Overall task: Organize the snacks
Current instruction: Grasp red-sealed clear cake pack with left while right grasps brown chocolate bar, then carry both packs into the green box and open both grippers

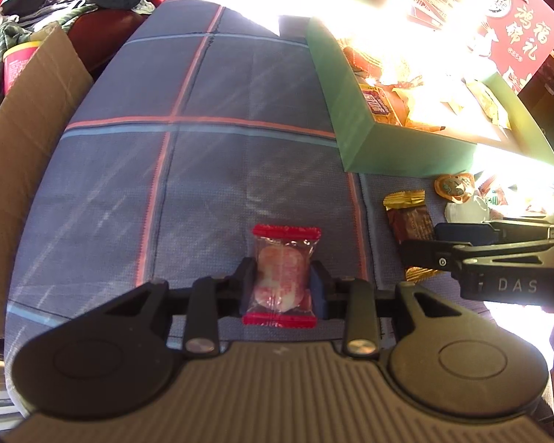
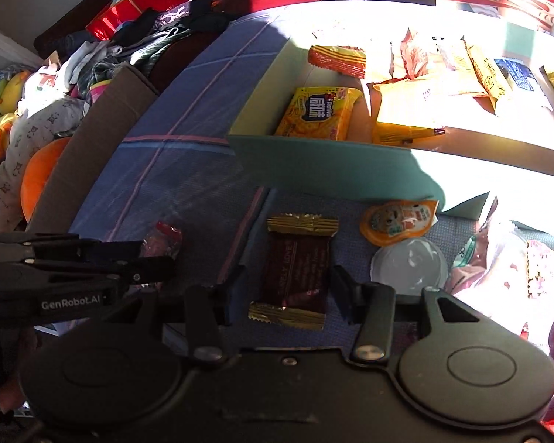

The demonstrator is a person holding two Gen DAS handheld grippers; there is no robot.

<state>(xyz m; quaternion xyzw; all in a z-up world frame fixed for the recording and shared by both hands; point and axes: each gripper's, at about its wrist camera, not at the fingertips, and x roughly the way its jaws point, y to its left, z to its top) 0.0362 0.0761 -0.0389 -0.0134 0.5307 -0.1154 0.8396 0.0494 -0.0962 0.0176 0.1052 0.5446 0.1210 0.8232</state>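
Left wrist view: the left gripper [image 1: 283, 282] is closed on a clear sweet packet with red crimped ends [image 1: 282, 275], its fingers [image 1: 319, 288] pressing both long sides; the packet lies on a blue checked cloth [image 1: 210, 155] with pink and pale-blue lines. At right, the right gripper's housing shows the letters "DAS" and reaches toward a dark brown bar with gold ends [image 1: 410, 217].

Right wrist view: the right gripper [image 2: 290, 291] straddles the same brown bar [image 2: 295, 277]; its fingers [image 2: 345, 289] stand just beside the wrapper's long edges, and whether they press it cannot be told. The print on the bar is too dark to read. Beside it lie an orange jelly cup [image 2: 397, 217] and a clear plastic lid [image 2: 410, 264]. Behind stands a green open box [image 2: 325, 164] holding snacks, among them a yellow biscuit packet [image 2: 319, 112] with Chinese characters. The left gripper [image 2: 155, 254], marked "GenRobot.AI", enters at left. A cardboard box flap [image 2: 99, 140] borders the cloth.
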